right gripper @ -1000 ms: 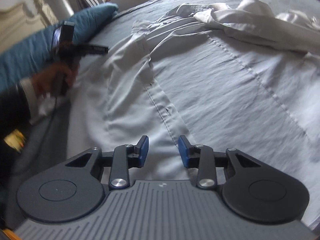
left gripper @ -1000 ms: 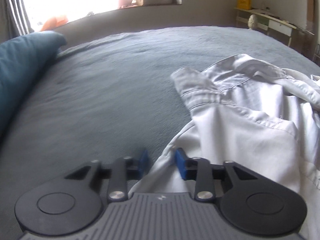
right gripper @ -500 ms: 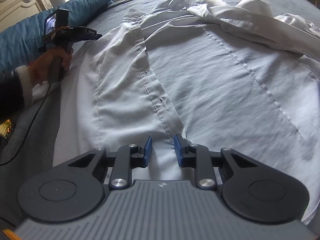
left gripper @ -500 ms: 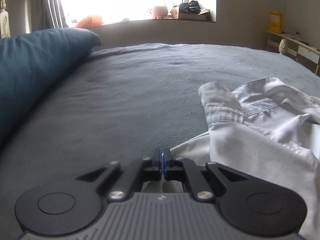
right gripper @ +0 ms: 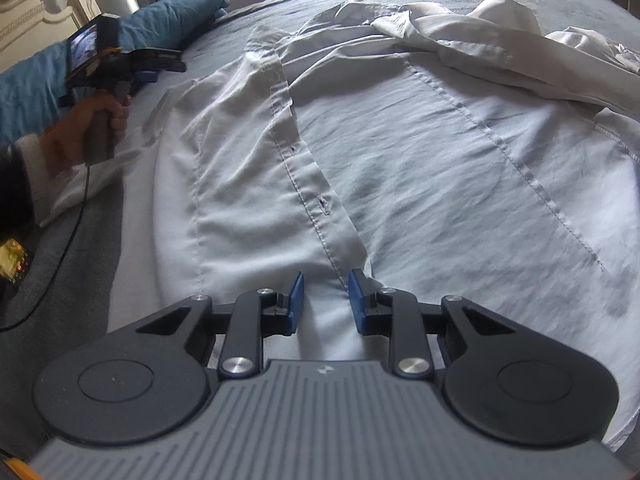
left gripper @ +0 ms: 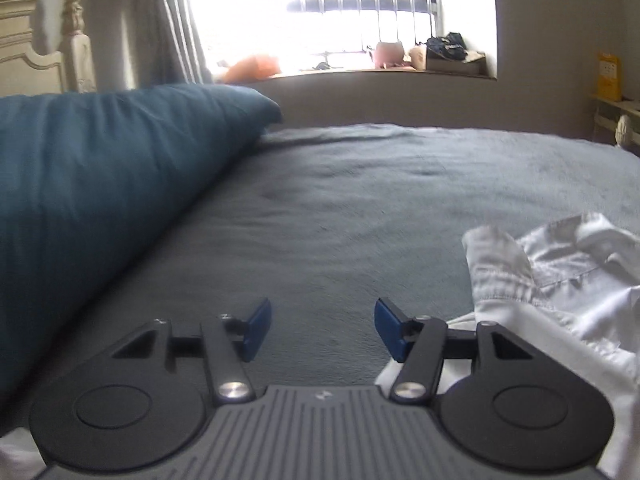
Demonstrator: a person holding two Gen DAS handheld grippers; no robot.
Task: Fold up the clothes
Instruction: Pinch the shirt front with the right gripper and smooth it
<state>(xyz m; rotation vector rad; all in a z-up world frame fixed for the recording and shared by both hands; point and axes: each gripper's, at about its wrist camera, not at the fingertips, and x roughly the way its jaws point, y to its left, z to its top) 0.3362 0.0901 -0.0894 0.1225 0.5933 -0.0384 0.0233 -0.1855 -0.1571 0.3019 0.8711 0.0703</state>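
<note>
A white button shirt (right gripper: pixel 400 152) lies spread open on the grey bed, its button placket (right gripper: pixel 304 184) running toward my right gripper (right gripper: pixel 323 300). The right gripper is open, its blue pads (right gripper: pixel 295 300) either side of the placket's lower end. In the left wrist view the shirt's collar and shoulder (left gripper: pixel 540 280) lie at the right. My left gripper (left gripper: pixel 322 330) is open and empty, above bare bedcover just left of the shirt. The left gripper also shows in the right wrist view (right gripper: pixel 160 65), held in a hand at the shirt's left side.
A teal pillow (left gripper: pixel 92 184) lies along the left of the bed (left gripper: pixel 360 200). A window sill (left gripper: pixel 380 74) with objects is behind. A headboard (left gripper: pixel 36 48) stands at far left. A cable (right gripper: pixel 68 232) trails from the left gripper's handle.
The left gripper, shut half a second ago, has opened wide and let go of the shirt edge, and it has tilted up. The right gripper has moved closer to the placket's lower end.
</note>
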